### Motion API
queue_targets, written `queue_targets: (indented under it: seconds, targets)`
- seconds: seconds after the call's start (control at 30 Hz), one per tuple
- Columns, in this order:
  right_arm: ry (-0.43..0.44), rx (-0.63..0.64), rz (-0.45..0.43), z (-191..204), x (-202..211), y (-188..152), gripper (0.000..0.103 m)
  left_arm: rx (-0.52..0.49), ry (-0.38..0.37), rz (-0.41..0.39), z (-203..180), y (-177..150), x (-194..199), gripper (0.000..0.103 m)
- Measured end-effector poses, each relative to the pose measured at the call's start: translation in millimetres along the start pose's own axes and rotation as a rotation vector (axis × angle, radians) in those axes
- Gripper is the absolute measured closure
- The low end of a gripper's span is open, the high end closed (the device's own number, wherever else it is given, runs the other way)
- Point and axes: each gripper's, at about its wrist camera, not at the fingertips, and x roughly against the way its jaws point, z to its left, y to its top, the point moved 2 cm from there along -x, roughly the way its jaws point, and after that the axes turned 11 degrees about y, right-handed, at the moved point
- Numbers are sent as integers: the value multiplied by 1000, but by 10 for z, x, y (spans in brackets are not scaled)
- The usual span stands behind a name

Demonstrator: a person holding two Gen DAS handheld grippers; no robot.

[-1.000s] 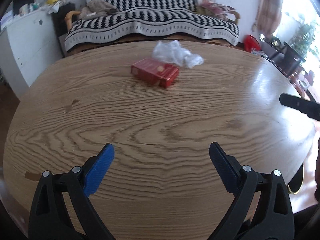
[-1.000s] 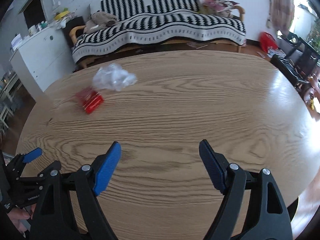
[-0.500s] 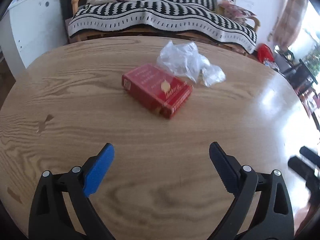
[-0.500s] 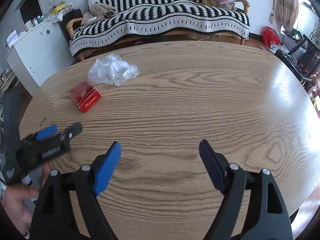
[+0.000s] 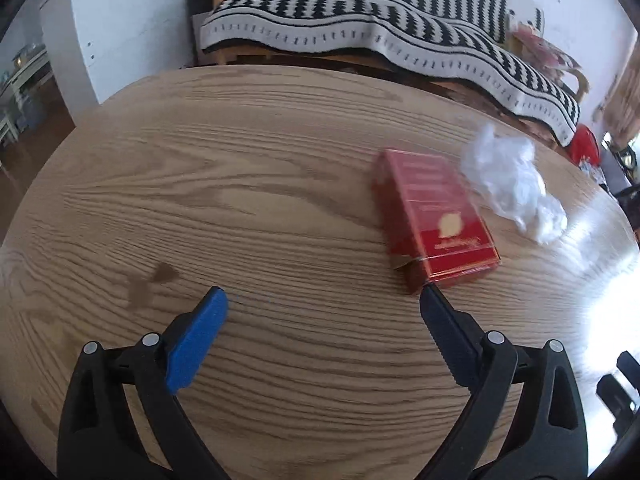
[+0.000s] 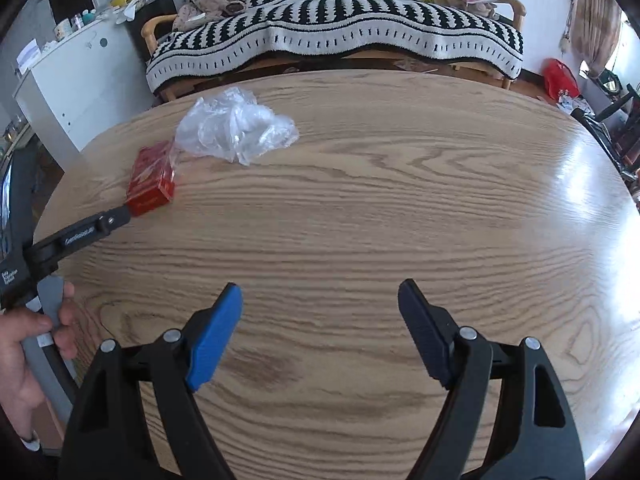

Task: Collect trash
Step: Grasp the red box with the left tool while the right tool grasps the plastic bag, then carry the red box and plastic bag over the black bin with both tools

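right wrist view only: hand [image 6: 24, 344] gripping left gripper [image 6: 124, 214]

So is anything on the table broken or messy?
Yes. The red box has a torn, open flap at its near corner, and a crumpled clear plastic wrapper lies loose beside it on the wooden table.

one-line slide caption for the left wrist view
Open left tool nears a red box beside crumpled plastic on a wooden table.
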Motion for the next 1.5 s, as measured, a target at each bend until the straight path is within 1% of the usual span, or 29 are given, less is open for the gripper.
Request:
queue_targets:
  seconds: [0.07,0.13,0.2,0.27,0.3,0.33,0.4,0.43,0.5,0.53,0.63,0.77,0.83,0.87,0.9,0.93,0.97,1.0,1.03,1.07,1.1,1.13,1.2,1.3,1.4,1.5]
  targets:
    - [26,-9,5,15,-20,53,25,-11,-23,6,11,8,6,9]
    - [69,-14,2,37,-20,140,25,-45,-56,8,-69,6,39,9]
    - [98,-20,-4,51,-21,288,23,-110,-81,-15,-230,-19,115,9]
    - [140,-33,-3,84,-42,453,21,-159,-84,-45,-384,-26,162,9]
    - [170,-47,-1,105,-78,592,21,-175,-80,-53,-457,-22,172,9]
    - [183,-53,-1,128,-109,687,20,-176,-79,-51,-488,-12,162,9]
    - [186,-51,5,195,-210,885,20,-144,-105,-39,-545,29,141,9]
    - [189,-36,18,267,-312,1006,20,-125,-109,-38,-551,50,132,9]
    - [186,-20,40,349,-462,1129,20,-95,-107,-31,-563,109,86,9]
    - [177,-14,69,392,-606,1210,20,-80,-108,-28,-565,146,54,9]
    - [171,-22,101,402,-879,1377,20,-36,-112,0,-582,193,-57,9]
    - [171,-41,138,404,-1175,1512,20,-48,-88,-12,-642,197,-87,9]
    - [143,-14,145,428,-1268,1533,21,-44,-93,-12,-669,216,-96,9]
    - [127,5,148,446,-1307,1536,23,-43,-92,-15,-680,225,-103,9]
    - [116,23,156,454,-1347,1535,32,-40,-85,-18,-689,231,-110,9]
    - [103,33,159,471,-1377,1527,48,-45,-77,-22,-698,232,-117,9]
    - [82,41,151,465,-1393,1519,55,-57,-68,-29,-714,230,-122,9]
    - [60,57,133,457,-1383,1508,72,-74,-57,-37,-726,224,-124,12]
    - [59,61,130,459,-1376,1486,86,-86,-46,-47,-721,217,-118,23]
    - [63,63,132,446,-1366,1471,92,-103,-24,-64,-724,212,-105,31]
    - [68,60,133,443,-1360,1459,97,-112,-8,-71,-715,211,-97,43]
    - [72,56,126,420,-1327,1428,99,-112,-9,-67,-703,216,-93,44]
    - [70,58,117,384,-1279,1365,99,-100,-28,-59,-674,216,-72,46]
    - [72,59,107,364,-1171,1266,100,-119,-36,-53,-664,183,-47,46]
    - [71,54,77,338,-935,1142,100,-141,-36,-63,-632,131,18,47]
    - [79,32,38,248,-570,979,100,-150,-38,-89,-562,119,161,47]
